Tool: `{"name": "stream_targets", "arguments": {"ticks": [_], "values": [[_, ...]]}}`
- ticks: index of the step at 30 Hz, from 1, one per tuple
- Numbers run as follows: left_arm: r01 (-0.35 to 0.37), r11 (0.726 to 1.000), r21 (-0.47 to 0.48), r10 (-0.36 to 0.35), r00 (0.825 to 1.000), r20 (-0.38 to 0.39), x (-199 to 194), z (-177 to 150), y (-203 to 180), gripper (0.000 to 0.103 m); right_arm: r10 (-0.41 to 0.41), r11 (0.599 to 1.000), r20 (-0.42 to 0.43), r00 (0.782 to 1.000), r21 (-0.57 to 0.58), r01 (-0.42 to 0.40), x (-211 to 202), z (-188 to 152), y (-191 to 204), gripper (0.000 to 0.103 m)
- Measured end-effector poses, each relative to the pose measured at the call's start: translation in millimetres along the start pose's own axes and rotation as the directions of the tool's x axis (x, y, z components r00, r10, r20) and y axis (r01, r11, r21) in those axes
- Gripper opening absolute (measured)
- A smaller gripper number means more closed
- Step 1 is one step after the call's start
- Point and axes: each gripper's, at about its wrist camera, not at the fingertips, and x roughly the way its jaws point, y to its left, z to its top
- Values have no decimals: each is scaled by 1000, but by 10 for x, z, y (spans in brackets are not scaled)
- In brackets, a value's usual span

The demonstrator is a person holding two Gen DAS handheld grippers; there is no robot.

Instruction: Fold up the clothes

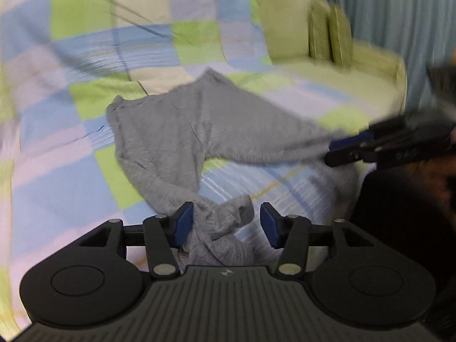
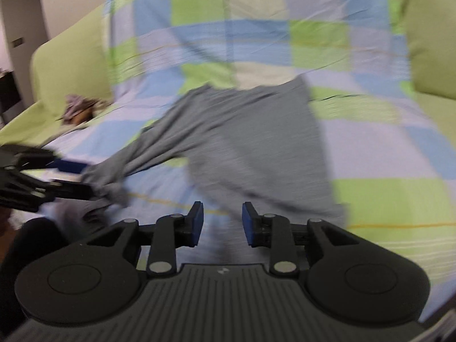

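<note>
1. The grey trousers (image 1: pixel 182 131) lie in the middle of both frames on the checked sheet (image 1: pixel 85 57) that covers the green sofa (image 1: pixel 287 25); one leg end is bunched at the bottom centre of the left wrist view.
2. The cloth looks soft, light and limp, so it will probably sag and twist; the leg ends or the waistband seem the best places to grip.
3. The left gripper (image 1: pixel 226 225) stands partly open, with the bunched leg between its pads but not pressed.
4. The right gripper (image 2: pixel 222 223) is partly open over the other leg, holding nothing.

Grey garment (image 1: pixel 176 131), blue-green-lilac checked sheet (image 1: pixel 85 42), green sofa (image 2: pixel 65 65)
</note>
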Motion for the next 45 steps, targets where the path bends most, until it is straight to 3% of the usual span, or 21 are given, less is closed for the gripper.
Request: {"name": "stream_targets", "arguments": {"ticks": [1, 3, 6, 8, 10, 14, 18, 20, 21, 23, 26, 27, 29, 31, 33, 36, 37, 38, 40, 43, 45], "values": [[12, 998, -55, -11, 1000, 20, -52, -24, 75, 6, 25, 1000, -8, 1000, -6, -25, 55, -8, 61, 28], [48, 984, -174, -36, 997, 70, -174, -78, 240, 6, 63, 998, -13, 998, -15, -63, 127, -29, 164, 28], [90, 927, -364, -36, 988, 152, -428, -295, 583, 6, 119, 992, -12, 993, -34, -119, 186, -49, 307, 29], [106, 874, -475, -18, 982, 186, -575, -493, 809, 6, 161, 984, -20, 987, -70, -162, 247, -44, 435, 29], [67, 839, -540, 25, 987, 161, -667, -665, 945, 6, 186, 976, -29, 982, -108, -188, 311, -32, 522, 29], [16, 798, -602, 81, 988, 134, -825, -882, 1077, 6, 239, 950, -47, 970, -195, -244, 470, 39, 782, 31], [-10, 809, -588, 103, 987, 125, -917, -951, 1068, 8, 270, 933, -61, 961, -230, -276, 591, 99, 959, 33], [9, 840, -543, 81, 987, 142, -926, -895, 990, 33, 290, 921, -71, 954, -250, -299, 643, 127, 1064, 35], [9, 851, -526, 79, 986, 144, -922, -866, 964, 51, 298, 916, -77, 951, -259, -308, 669, 130, 1107, 35], [-13, 897, -442, 83, 987, 140, -853, -742, 841, 55, 298, 911, -85, 951, -273, -310, 716, 118, 1174, 35], [-84, 921, -379, 118, 991, 66, -637, -601, 780, 55, 291, 909, -97, 952, -284, -306, 776, 99, 1228, 35], [-81, 920, -385, 112, 992, 59, -592, -594, 792, 51, 292, 909, -99, 951, -280, -308, 789, 99, 1229, 36], [8, 893, -450, 36, 995, 89, -518, -612, 899, 3, 288, 913, -100, 952, -272, -305, 809, 106, 1222, 37], [81, 861, -503, -4, 988, 152, -585, -642, 968, 0, 270, 915, -88, 959, -285, -284, 820, 124, 1220, 39], [133, 835, -534, -28, 980, 199, -691, -683, 1031, 0, 215, 899, -58, 975, -379, -220, 819, 136, 1277, 40], [184, 802, -568, -49, 968, 245, -891, -792, 1130, 0, 180, 843, -33, 983, -510, -171, 837, 150, 1368, 40], [187, 795, -577, -46, 967, 249, -930, -814, 1158, 0, 174, 805, -29, 984, -572, -159, 853, 146, 1420, 40], [188, 789, -585, -42, 966, 254, -969, -848, 1190, 0, 171, 740, -35, 985, -655, -152, 884, 131, 1500, 40], [196, 772, -605, -36, 963, 265, -1017, -900, 1249, 0, 163, 670, -41, 986, -729, -141, 926, 112, 1583, 40], [217, 738, -639, -25, 955, 296, -1037, -944, 1363, 0, 163, 514, -40, 986, -849, -120, 1016, 58, 1743, 39], [193, 742, -642, -3, 959, 285, -1026, -925, 1406, 0, 165, 467, -52, 985, -876, -124, 1056, 58, 1781, 35]]}}
